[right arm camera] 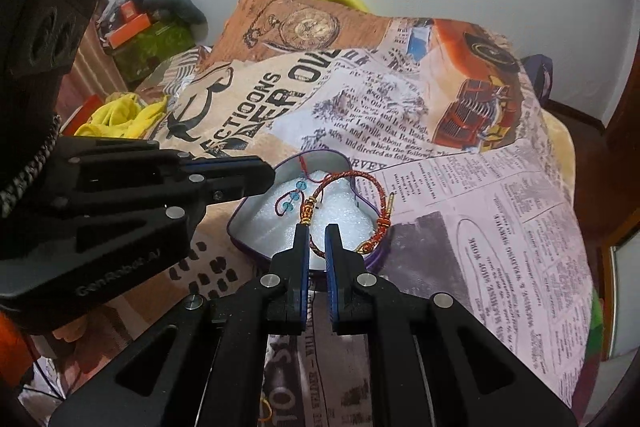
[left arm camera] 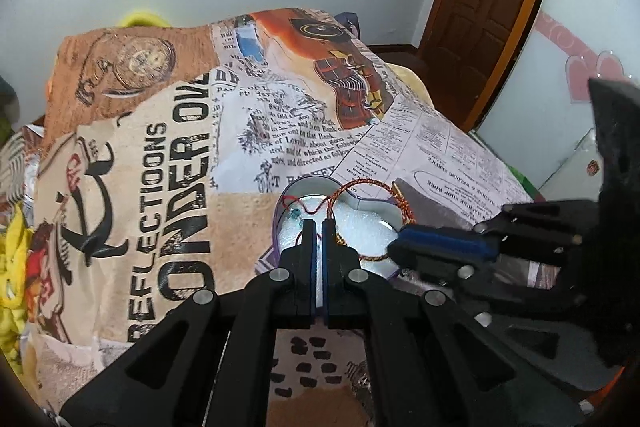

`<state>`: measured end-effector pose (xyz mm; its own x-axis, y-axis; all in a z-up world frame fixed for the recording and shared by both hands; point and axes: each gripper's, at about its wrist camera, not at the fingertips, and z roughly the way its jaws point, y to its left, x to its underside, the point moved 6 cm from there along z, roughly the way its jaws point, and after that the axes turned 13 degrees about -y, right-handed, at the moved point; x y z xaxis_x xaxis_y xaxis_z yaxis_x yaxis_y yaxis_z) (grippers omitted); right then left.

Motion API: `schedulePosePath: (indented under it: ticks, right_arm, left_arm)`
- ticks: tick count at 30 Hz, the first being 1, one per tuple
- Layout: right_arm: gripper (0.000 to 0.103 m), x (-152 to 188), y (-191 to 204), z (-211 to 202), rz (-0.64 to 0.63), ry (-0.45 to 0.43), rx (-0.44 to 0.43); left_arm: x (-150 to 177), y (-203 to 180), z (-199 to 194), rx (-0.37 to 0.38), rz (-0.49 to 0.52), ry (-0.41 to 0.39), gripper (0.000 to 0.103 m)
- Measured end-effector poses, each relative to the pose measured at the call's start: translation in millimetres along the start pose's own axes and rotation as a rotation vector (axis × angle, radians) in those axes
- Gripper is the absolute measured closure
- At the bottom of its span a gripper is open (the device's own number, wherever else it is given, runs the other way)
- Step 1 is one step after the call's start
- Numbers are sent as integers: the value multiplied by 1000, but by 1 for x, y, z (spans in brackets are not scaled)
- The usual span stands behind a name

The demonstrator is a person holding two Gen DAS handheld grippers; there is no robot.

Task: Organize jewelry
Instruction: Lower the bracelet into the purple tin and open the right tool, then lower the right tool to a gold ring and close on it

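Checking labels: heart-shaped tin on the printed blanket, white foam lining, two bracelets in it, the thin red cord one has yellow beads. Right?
Not quite. The beads on the thin red cord are light blue, not yellow; the right wrist view shows them. The rest stands: heart-shaped tin on the printed blanket, white foam lining, braided red-gold bracelet alongside.

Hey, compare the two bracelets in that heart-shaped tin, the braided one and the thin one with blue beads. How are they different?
The braided red-and-gold bracelet is thick with gold fittings; the beaded cord bracelet is a thin dark-red string carrying pale blue beads. The braided one loops out over the heart-shaped tin's rim; the beaded one lies wholly inside. Both rest on the white foam lining.
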<state>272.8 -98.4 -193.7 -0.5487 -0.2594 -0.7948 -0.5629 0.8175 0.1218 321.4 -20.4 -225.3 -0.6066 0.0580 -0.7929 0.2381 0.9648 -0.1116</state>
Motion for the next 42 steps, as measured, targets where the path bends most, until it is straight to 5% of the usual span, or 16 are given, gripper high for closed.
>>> schedulePosePath:
  ticks: [4, 10, 19, 31, 42]
  right_arm:
    - [94, -3, 2, -12, -9, -23, 28]
    - [64, -9, 7, -37, -27, -82, 64]
    - [64, -16, 16, -75, -20, -149, 88]
    - [64, -1, 18, -106, 12, -156, 118]
    - [64, 40, 18, -91, 14, -50, 121]
  left_arm:
    - [0, -1, -10, -19, 19, -2, 102]
    - [1, 1, -32, -49, 19, -16, 97]
    - [1, 1, -74, -90, 13, -73, 68]
    - [17, -4, -112, -110, 25, -81, 63]
    - [63, -3, -106, -93, -5, 14, 63]
